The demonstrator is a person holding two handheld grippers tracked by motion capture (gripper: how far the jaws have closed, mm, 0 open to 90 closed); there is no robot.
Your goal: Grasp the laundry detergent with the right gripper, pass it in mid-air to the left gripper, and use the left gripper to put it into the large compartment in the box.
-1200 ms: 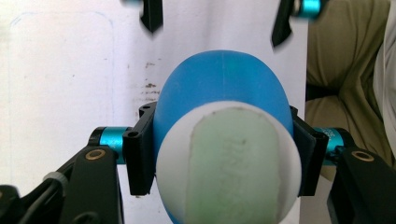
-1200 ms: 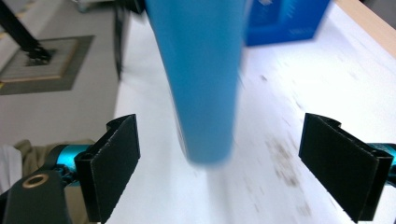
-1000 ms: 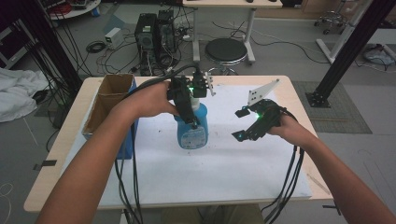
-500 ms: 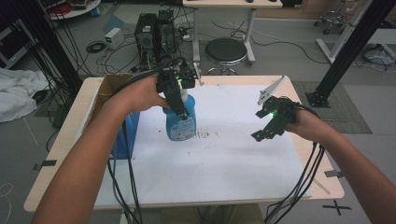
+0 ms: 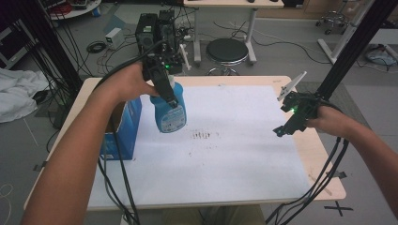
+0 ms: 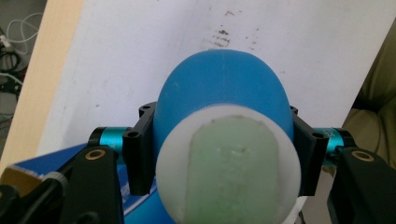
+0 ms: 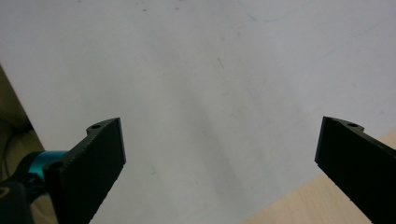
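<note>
The left gripper (image 5: 165,91) squeezes the blue bottle (image 5: 169,112) from both sides and holds it up off the white sheet (image 5: 234,154), near the blue box (image 5: 123,126). In the left gripper view the bottle's white top (image 6: 229,163) fills the gap and hides the inner faces of the jaws. The right gripper (image 5: 287,126) is well apart at the sheet's right edge; its jaws have just been opening, stand wide, and hold nothing.

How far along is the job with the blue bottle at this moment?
Done: the left gripper is clamped on the blue bottle and has it off the white sheet. In hand: carrying it, close to the blue box. The right gripper is open and holds nothing. Left: setting the bottle down, likely in the box.
</note>
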